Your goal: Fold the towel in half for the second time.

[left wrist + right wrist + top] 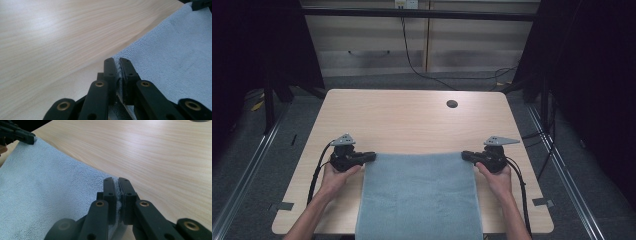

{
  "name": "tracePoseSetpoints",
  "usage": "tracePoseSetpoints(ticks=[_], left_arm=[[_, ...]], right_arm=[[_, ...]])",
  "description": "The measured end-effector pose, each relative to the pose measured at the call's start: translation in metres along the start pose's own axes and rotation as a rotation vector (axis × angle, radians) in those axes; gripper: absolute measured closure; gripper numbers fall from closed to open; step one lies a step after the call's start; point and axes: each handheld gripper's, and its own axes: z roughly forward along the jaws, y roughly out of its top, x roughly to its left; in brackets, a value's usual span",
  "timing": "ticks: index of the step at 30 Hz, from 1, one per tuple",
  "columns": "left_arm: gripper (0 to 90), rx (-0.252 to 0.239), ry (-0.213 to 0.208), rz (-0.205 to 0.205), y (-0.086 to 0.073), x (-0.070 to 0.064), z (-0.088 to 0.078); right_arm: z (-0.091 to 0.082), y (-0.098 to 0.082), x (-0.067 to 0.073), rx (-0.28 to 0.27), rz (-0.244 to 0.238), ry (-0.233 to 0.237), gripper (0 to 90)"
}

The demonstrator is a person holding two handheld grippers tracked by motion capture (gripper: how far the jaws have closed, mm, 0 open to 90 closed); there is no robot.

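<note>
Left gripper [371, 156]: jaws all but closed, pinching the far-left corner of the blue-grey towel [419, 195], cloth squeezed between the pads [110, 72]. Right gripper [467, 155]: jaws likewise nearly closed, clamped on the far-right corner, terry visible in the slit [117, 195]. Far edge stretched straight between the 2 grips, left to right; long axis running near-to-far, near end draped over the near edge of the table [412, 117]. Both hands equally near, 1 per corner. No containers present.

Light wood table [412, 120], grey-blue towel [419, 195]
</note>
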Motion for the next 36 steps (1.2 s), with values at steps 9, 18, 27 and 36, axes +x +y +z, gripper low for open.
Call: tracePoseSetpoints(ticks=[9, 18, 27, 36], left_arm=[[85.0, -0.049, 0.02, 0.009, 0.029, 0.004, -0.017], [85.1, -0.135, 0.057, 0.023, 0.083, 0.01, -0.032], [85.2, -0.203, 0.095, -0.003, 0.126, 0.021, -0.032], [85.0, -0.234, 0.061, 0.084, 0.114, 0.004, -0.046]], right_arm=[[-0.006, 0.034, 0.003, -0.041, -0.044, 0.01, 85.9], [-0.014, 0.086, 0.0, -0.102, -0.07, -0.025, 86.2], [-0.019, 0.123, -0.009, -0.155, -0.062, -0.055, 86.5], [-0.035, 0.12, -0.001, -0.184, -0.099, -0.049, 86.6]])
